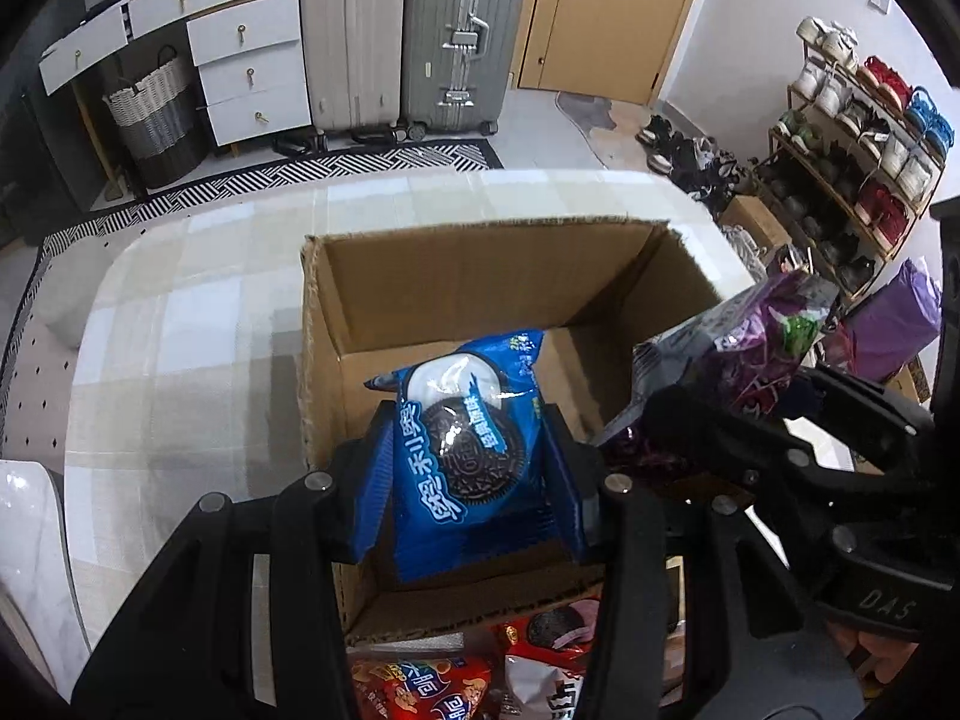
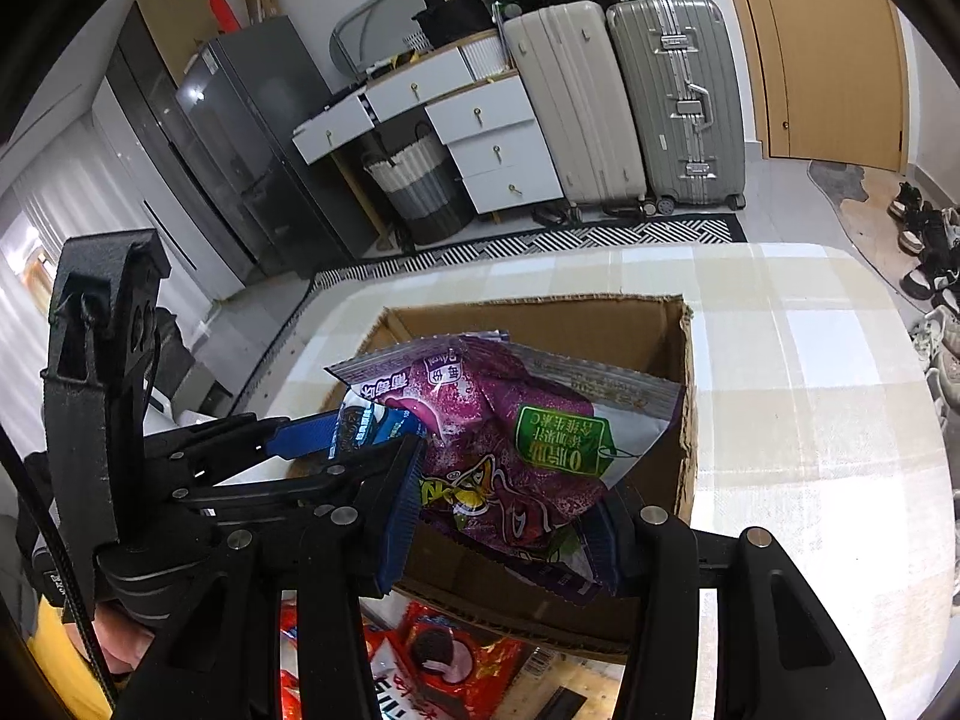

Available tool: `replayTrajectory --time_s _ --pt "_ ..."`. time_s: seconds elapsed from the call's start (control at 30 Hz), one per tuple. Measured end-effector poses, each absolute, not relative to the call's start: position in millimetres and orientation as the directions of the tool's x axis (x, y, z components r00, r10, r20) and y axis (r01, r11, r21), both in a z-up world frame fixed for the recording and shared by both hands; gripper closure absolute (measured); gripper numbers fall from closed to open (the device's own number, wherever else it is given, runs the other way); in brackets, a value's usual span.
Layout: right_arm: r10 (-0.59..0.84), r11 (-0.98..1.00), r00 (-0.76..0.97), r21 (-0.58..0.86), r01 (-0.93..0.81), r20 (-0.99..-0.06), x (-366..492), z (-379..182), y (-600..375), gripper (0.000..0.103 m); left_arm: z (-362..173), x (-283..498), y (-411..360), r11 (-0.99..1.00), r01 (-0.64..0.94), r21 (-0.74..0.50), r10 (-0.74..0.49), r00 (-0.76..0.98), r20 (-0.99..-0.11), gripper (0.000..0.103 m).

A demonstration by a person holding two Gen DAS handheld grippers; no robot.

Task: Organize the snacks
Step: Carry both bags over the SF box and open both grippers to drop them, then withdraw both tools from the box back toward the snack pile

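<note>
Item 1: your left gripper (image 1: 465,480), fingers pinching a blue Oreo packet (image 1: 465,456) by its 2 sides. The packet hangs upright over the open cardboard box (image 1: 480,276), inside its near edge.

Item 2: your right gripper (image 2: 504,516), fingers clamped on a purple snack bag (image 2: 498,450). The bag is crumpled, tilted, and held above the near part of the same box (image 2: 684,396). In the left wrist view this bag (image 1: 756,354) sits just right of the Oreo packet, over the box's right wall.

Item 3: the box itself, flaps open, standing on the pale checked surface (image 1: 198,312); its floor looks bare where visible.

Item 4: loose snacks outside the box, against its near wall: red packets (image 2: 456,660), 1 printed with a sandwich cookie.
</note>
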State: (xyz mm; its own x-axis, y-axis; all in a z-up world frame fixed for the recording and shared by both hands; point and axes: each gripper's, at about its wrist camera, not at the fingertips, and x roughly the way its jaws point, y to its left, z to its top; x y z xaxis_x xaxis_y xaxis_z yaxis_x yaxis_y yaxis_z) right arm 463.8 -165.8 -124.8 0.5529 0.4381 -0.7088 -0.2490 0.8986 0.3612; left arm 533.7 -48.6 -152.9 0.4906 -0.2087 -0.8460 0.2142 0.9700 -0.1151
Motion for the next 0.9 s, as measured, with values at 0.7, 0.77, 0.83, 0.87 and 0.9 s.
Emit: replayTrajectory --time_s 0.7,0.77,0.83,0.87,0.9 --pt "0.461 0.886 0.496 0.414 -0.209 -0.736 466 -143 -170 0.054 -180 514 -44 0.969 0.219 -0.119 -0.212 0.475 -0.854 0.060" --pt "0.462 0.886 0.493 0.416 -0.207 -0.738 468 -143 -171 0.054 -180 511 -43 0.969 0.220 -0.114 -0.208 0.474 -0.856 0.060" --pt "0.462 0.885 0.488 0.419 -0.202 -0.740 470 -143 -172 0.054 -179 508 -43 0.970 0.221 -0.105 -0.201 0.475 -0.857 0.058" --pt "0.462 0.885 0.488 0.419 -0.201 -0.741 470 -143 -176 0.054 -177 506 -43 0.969 0.224 -0.101 -0.199 0.477 -0.856 0.057" --pt "0.458 0.887 0.487 0.417 -0.199 -0.743 470 -143 -176 0.054 -176 504 -42 0.969 0.227 -0.093 -0.195 0.483 -0.854 0.054"
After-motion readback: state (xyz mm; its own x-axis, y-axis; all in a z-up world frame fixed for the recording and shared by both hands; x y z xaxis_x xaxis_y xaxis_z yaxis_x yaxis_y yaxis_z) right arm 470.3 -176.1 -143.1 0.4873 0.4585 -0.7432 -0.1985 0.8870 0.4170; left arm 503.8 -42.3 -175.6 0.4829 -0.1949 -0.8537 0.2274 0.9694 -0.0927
